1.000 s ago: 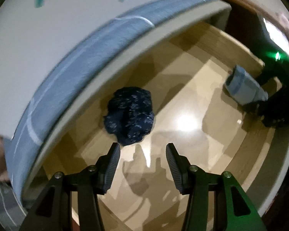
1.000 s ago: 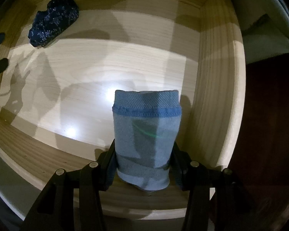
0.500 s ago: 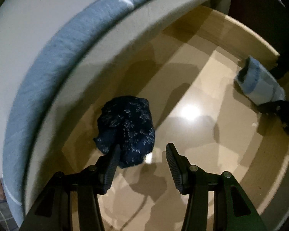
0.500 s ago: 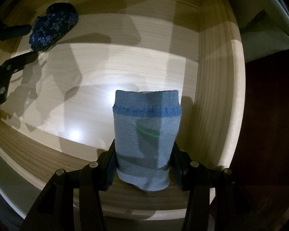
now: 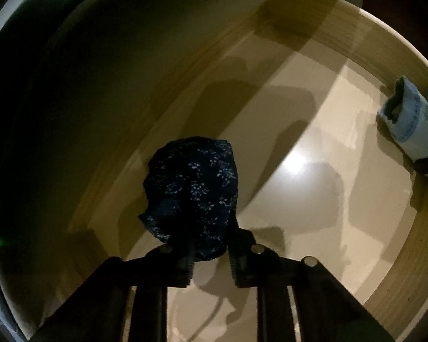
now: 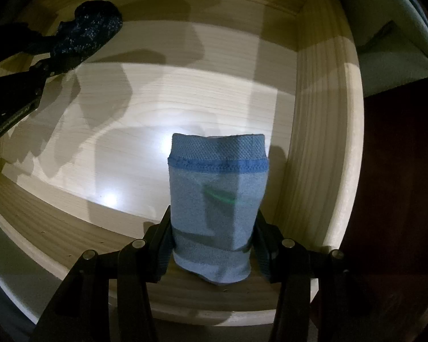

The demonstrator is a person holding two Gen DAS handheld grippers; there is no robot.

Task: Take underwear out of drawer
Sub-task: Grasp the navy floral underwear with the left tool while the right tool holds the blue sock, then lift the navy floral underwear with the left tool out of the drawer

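Observation:
A wooden drawer stands pulled out, with two pieces of underwear in it. In the left wrist view my left gripper is shut on the crumpled dark blue speckled underwear near the drawer's shadowed side wall. In the right wrist view my right gripper points straight down, shut on the folded light blue underwear by the drawer's front right corner. The light blue underwear also shows at the right edge of the left view. The dark underwear and left gripper appear far left.
A pale bed edge overhangs the drawer's back side, in deep shadow. Dark floor lies outside the drawer's right wall, with pale bedding above it. The drawer floor between the two pieces is bare wood.
My left gripper came down over the dark blue underwear and its fingers closed around it. The right gripper and the light blue underwear stayed where they were.

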